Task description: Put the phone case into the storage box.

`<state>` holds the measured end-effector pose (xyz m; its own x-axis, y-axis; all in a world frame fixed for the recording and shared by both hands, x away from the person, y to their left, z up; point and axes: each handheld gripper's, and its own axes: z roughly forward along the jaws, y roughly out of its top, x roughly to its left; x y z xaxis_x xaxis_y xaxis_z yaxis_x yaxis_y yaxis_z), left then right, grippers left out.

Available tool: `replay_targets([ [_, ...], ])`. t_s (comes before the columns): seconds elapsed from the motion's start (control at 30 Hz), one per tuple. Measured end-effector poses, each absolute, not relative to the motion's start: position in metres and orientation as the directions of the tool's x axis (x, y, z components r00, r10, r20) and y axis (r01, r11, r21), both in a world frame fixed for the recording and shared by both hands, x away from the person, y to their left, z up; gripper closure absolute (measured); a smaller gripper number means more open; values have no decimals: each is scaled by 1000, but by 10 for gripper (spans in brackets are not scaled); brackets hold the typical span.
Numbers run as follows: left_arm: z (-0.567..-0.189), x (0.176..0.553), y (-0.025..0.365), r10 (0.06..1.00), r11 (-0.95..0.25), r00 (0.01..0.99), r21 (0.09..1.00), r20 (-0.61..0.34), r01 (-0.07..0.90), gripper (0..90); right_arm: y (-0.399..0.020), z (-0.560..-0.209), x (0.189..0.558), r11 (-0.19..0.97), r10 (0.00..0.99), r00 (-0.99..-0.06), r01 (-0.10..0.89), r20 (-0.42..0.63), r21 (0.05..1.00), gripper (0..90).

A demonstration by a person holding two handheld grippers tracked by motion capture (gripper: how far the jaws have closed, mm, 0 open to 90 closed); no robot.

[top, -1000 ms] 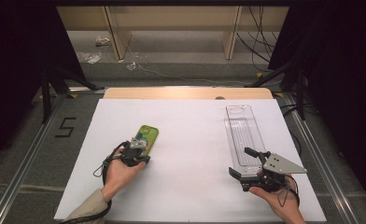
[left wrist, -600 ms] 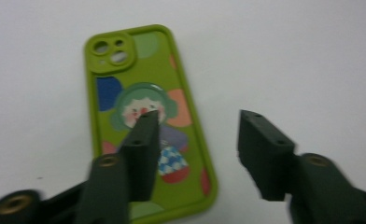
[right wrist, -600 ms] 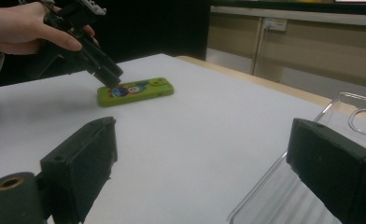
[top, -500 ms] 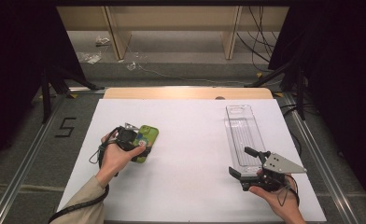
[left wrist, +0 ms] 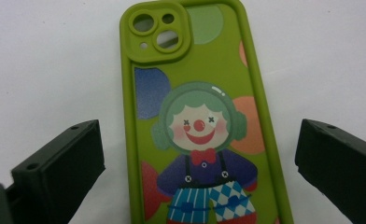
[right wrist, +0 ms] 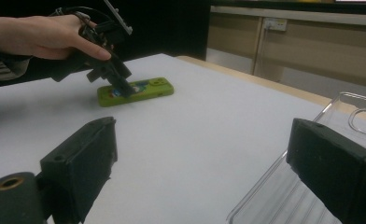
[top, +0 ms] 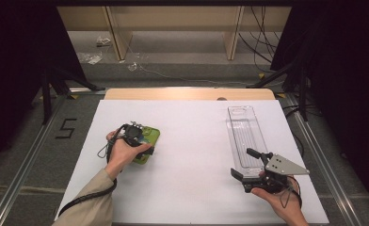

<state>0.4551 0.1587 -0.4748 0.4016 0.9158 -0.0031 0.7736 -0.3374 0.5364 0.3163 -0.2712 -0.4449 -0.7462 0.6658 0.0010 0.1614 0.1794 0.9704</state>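
Observation:
A green phone case (left wrist: 195,93) printed with a clown lies flat on the white table (top: 192,160), camera cutout at its far end. My left gripper (left wrist: 197,140) hovers over the case (top: 147,141), pointing down; its jaws have just been opening and now stand wide on either side of the case, pads off it. From the right gripper view, the left gripper (right wrist: 118,81) hangs over the near end of the green case (right wrist: 153,87). My right gripper (top: 241,162) is open and empty at the near end of a clear plastic case (top: 244,132).
A wooden board (top: 187,93) borders the table's far edge. Beyond it are shelf legs and loose cables on the floor. A "5" (top: 67,128) is marked on the floor at the left. The clear case (right wrist: 270,196) lies just ahead of the right jaws.
My left hand has moved away from the person, from the case's near end to above the case, and turned downward. The right hand has stayed still.

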Motion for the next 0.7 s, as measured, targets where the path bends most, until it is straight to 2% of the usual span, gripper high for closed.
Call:
replay_targets([
  [0.7,-481,466,152,923,-336,385,496,5,800,16,-271,-445,317,180,664,-748,161,1,971,98],
])
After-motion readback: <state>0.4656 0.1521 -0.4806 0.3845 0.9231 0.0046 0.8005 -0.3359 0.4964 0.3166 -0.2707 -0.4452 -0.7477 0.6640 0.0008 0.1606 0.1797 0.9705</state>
